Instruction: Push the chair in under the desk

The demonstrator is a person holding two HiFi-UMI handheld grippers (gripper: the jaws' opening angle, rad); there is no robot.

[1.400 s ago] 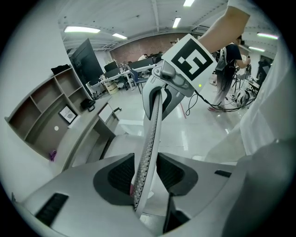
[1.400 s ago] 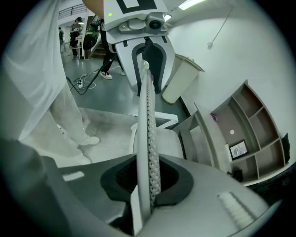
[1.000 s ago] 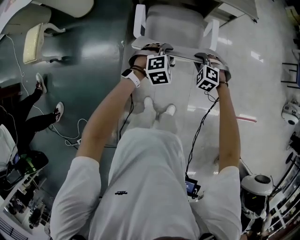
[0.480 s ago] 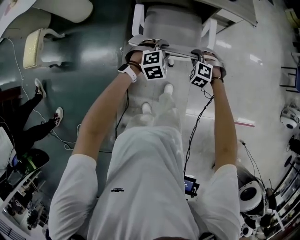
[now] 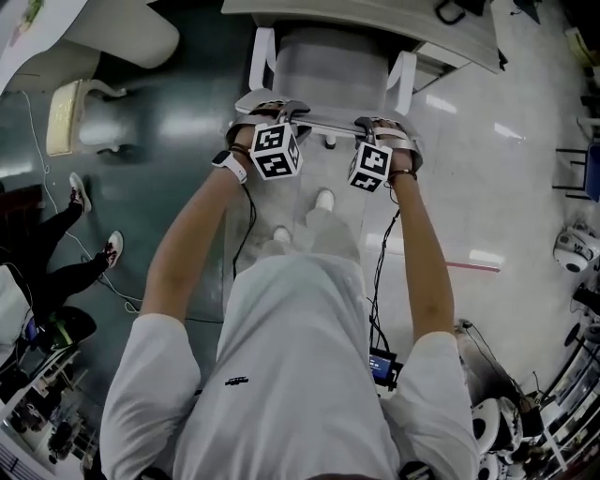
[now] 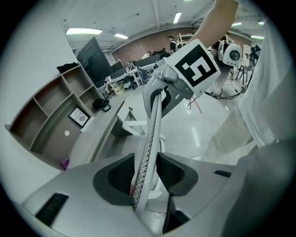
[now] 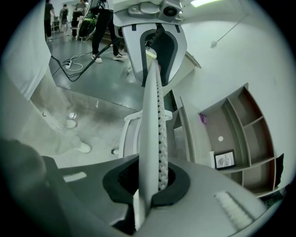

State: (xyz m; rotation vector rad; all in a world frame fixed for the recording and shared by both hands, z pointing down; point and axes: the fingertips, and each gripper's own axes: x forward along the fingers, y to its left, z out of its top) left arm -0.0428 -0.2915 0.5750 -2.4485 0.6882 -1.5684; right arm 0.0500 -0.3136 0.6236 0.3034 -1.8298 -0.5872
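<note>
1. The chair (image 5: 323, 61) is standing straight ahead of the person, on a glossy floor (image 5: 487, 187). The far part of its seat is lying beneath the near edge of the desk (image 5: 375, 13).
2. The backrest (image 5: 323, 120) is facing the person and standing clear of the desk. The two white armrests (image 5: 261, 52) are reaching forward on either side of the seat, their far ends at the desk edge.
3. The left gripper (image 6: 145, 175) is sitting on the left end of the backrest's top edge. Its jaws are standing about half apart, and the dark pads (image 6: 121, 172) are lying against both faces of the perforated edge – it is gripping the backrest.
4. The right gripper (image 7: 149, 178) is sitting on the right end of the same edge. Its jaws are nearly together and are clamping the thin rim, with the pads pressing on it from both sides.
5. Both of the person's arms are reaching forward, roughly parallel. The white shoes (image 5: 324, 200) are standing just behind the backrest.
6. An open shelf unit (image 6: 55, 111) is showing beyond the desk in both gripper views.
7. A second chair (image 5: 75, 98) is standing well apart on the left – it is not touching either gripper.
</note>
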